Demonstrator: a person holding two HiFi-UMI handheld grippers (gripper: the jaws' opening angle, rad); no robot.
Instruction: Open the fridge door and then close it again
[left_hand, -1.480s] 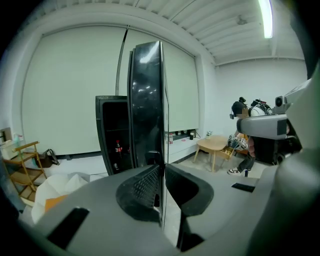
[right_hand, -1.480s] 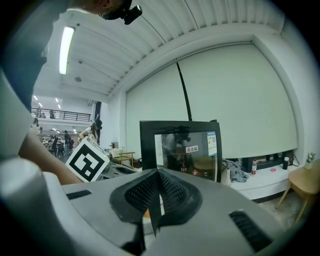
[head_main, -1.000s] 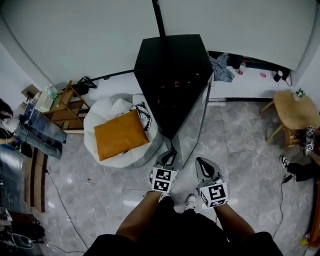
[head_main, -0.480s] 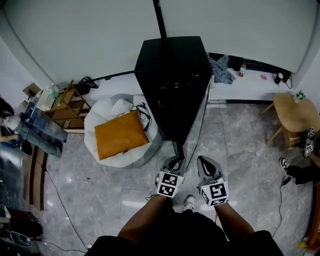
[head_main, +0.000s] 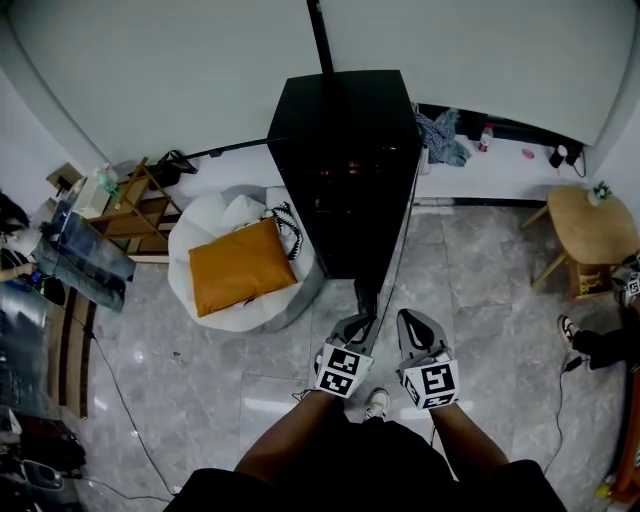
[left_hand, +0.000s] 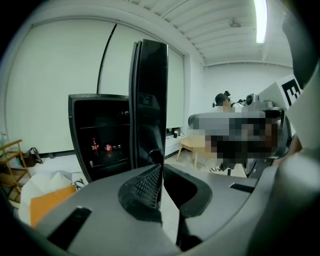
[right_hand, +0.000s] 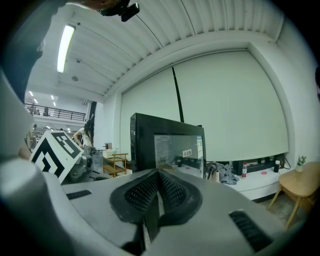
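Note:
A tall black fridge (head_main: 345, 130) stands against the wall, and its door (head_main: 395, 240) shows edge-on, swung out toward me. In the left gripper view the door (left_hand: 150, 100) stands edge-on beside the open cabinet (left_hand: 100, 135), which holds small bottles (left_hand: 93, 146). My left gripper (head_main: 357, 322) is at the door's free lower edge, its tip (left_hand: 162, 167) right by the dark handle (left_hand: 154, 156). Its jaws have just been closing and stand almost together, with nothing visible between the pads. My right gripper (head_main: 412, 322) hangs shut beside it, apart from the door, and faces the glass front (right_hand: 177, 150).
A white beanbag with an orange cushion (head_main: 240, 265) lies left of the fridge, with a wooden rack (head_main: 135, 215) beyond it. A round wooden stool (head_main: 590, 220) stands at the right. A low white ledge (head_main: 500, 165) with clothes runs along the wall.
The left gripper has shifted to the right, and the door's free edge has swung right with it, from showing its grey face to edge-on. The right gripper has stayed put.

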